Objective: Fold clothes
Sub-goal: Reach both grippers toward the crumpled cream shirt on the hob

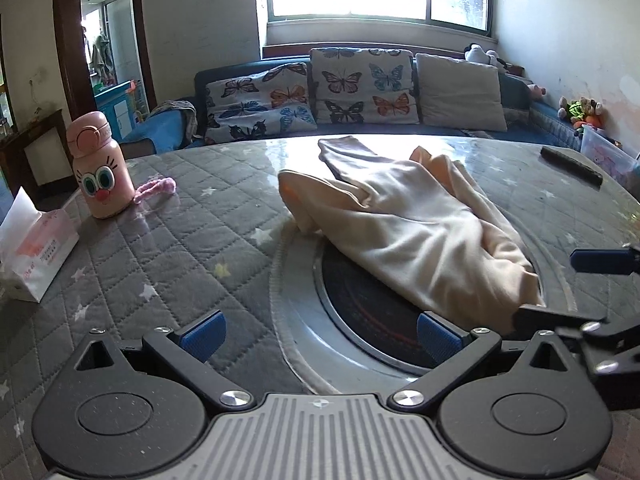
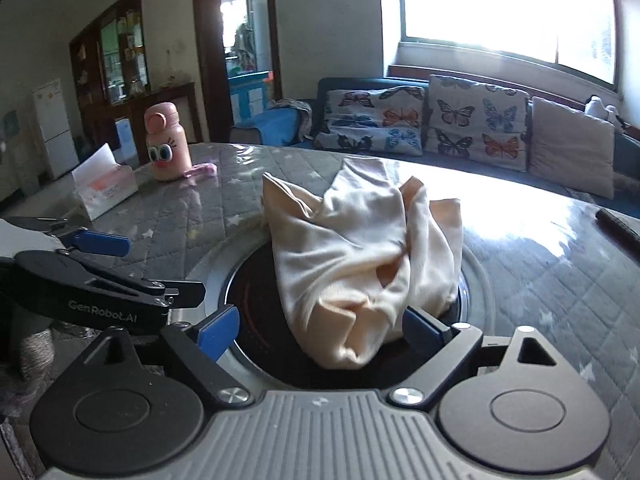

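A crumpled cream garment (image 1: pixel 408 224) lies on the table over a round black cooktop (image 1: pixel 360 300). It also shows in the right wrist view (image 2: pixel 352 248). My left gripper (image 1: pixel 320 332) is open, low over the table, with the garment's near end just beyond its right fingertip (image 1: pixel 436 336). My right gripper (image 2: pixel 316 332) is open, and the garment's near bunched end lies between its jaws without being clamped. Each gripper shows in the other's view, the right one (image 1: pixel 592 280) and the left one (image 2: pixel 120 276).
The table has a grey quilted star cover (image 1: pixel 168 216). A pink bottle (image 1: pixel 100 168), a pink cord (image 1: pixel 156 188) and a tissue pack (image 1: pixel 32 248) stand at the left. A dark flat object (image 1: pixel 572 166) lies far right. A sofa with butterfly cushions (image 1: pixel 360 84) is behind.
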Motion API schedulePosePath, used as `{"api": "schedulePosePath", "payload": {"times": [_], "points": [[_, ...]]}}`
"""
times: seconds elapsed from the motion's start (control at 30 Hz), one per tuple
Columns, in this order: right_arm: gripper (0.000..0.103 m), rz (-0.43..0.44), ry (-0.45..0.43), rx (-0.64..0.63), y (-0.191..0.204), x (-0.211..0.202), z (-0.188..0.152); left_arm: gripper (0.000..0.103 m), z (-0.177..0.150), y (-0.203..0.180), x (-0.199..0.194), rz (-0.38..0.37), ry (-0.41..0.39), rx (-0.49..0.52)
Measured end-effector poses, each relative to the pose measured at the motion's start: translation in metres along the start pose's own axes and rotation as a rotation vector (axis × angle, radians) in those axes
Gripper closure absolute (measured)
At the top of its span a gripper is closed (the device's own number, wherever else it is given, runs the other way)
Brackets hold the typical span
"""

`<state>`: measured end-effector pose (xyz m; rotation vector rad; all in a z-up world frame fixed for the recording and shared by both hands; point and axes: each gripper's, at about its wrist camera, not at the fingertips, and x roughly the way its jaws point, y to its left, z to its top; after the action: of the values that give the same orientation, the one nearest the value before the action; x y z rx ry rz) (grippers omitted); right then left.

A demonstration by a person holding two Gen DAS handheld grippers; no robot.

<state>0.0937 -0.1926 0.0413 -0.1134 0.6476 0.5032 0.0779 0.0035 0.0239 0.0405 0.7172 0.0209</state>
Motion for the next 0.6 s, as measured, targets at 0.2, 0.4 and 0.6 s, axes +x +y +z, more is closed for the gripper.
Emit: {"api": "schedulePosePath", "payload": {"times": [0.2,0.4,0.6], "points": [[0.023,-0.001,0.006,0.008,-0.011,0.022,0.021,0.0,0.007,0.011,0.009,0.01,0.004,-0.009],[0.043,0.036,0.061,0.102,-0.028,0.063,0.037,0.0,0.013,0.023,0.016,0.023,0.008,-0.022],[0.052,0.017,0.117,0.17,-0.042,0.092,0.037,0.0,0.011,0.031,0.017,0.033,0.009,-0.028]]}}
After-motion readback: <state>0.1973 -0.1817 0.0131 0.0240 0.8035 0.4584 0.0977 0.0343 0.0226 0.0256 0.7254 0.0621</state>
